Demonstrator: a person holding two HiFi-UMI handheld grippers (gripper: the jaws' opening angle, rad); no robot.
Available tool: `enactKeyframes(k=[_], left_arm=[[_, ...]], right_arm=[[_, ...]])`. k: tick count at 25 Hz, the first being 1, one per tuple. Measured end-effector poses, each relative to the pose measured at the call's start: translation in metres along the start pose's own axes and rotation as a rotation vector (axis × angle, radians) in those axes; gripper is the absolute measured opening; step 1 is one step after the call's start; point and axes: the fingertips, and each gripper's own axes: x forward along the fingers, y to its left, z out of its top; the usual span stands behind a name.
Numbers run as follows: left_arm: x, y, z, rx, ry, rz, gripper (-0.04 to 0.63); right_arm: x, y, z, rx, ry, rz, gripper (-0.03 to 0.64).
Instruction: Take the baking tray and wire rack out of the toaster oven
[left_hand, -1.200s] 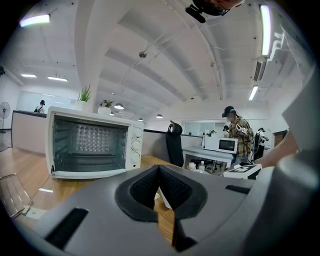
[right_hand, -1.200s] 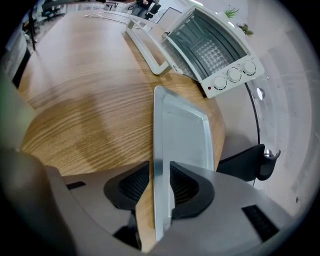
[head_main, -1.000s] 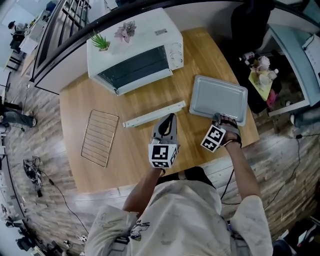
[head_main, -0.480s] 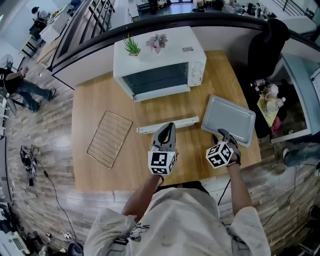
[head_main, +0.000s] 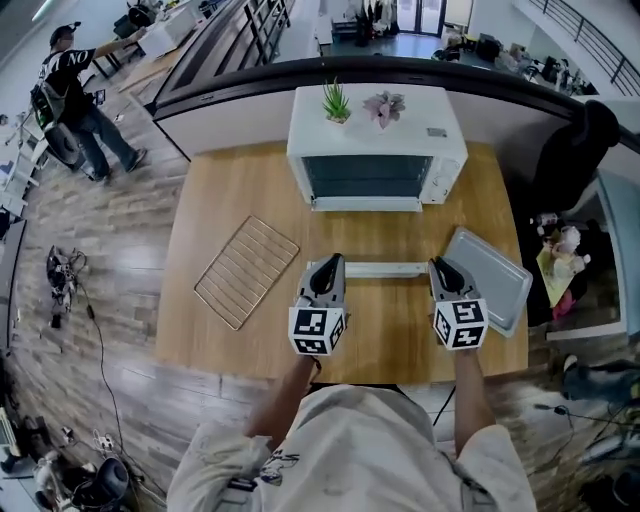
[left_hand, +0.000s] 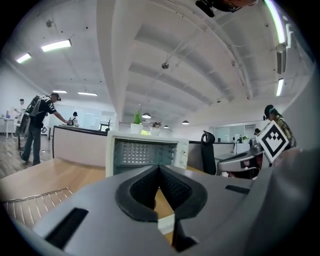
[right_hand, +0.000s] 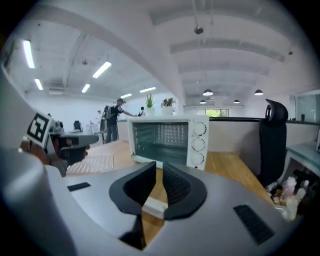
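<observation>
- Jaws of my left gripper (left_hand: 159, 169) were closed, their tips touching, with nothing caught between them.
- My right gripper (right_hand: 156, 169) had just been closing. Its jaws stood nearly together with a thin slit left, and nothing sat in that slit.
- Both grippers hung side by side over the near half of the wooden table (head_main: 225, 190), and both pointed toward the toaster oven (head_main: 378, 125).
- The oven stood at the far middle of the table with its front open, so both gripper views looked straight into its cavity.
- A small green plant (head_main: 337, 101) and a pinkish plant (head_main: 384, 106) stood on the oven's top.
- The baking tray (head_main: 492, 278) lay out of the oven, flat on the table by its right edge. It was turned askew, just to the right of my right gripper.
- The wire rack (head_main: 247, 271) also lay out of the oven, flat on the table's left part. It too was askew, and apart from my left gripper.
- A white bar (head_main: 372, 268) lay crosswise on the table between the oven and the two grippers. Whether it was part of the oven's door I could not tell.
- Beyond the table a person (head_main: 80, 95) stood on the floor at the far left, and a black chair (head_main: 578, 150) stood at the right.
</observation>
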Motion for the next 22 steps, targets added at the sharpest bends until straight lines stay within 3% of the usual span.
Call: enactKeyframes(k=[3, 9, 15, 22], left_arm=[[-0.007, 0.018, 0.007, 0.001, -0.016, 0.042, 0.015], [-0.022, 0.049, 0.028, 0.016, -0.064, 0.112, 0.015], [-0.035, 0.07, 0.049, 0.058, -0.11, 0.166, 0.015], [-0.045, 0.084, 0.076, 0.097, -0.171, 0.193, 0.015]], right_arm=[[0.005, 0.003, 0.029, 0.083, -0.109, 0.028, 0.041], [0.013, 0.006, 0.068, 0.138, -0.236, 0.051, 0.021], [0.019, 0.023, 0.099, 0.074, -0.338, 0.052, 0.021], [0.027, 0.046, 0.121, -0.041, -0.364, 0.018, 0.021]])
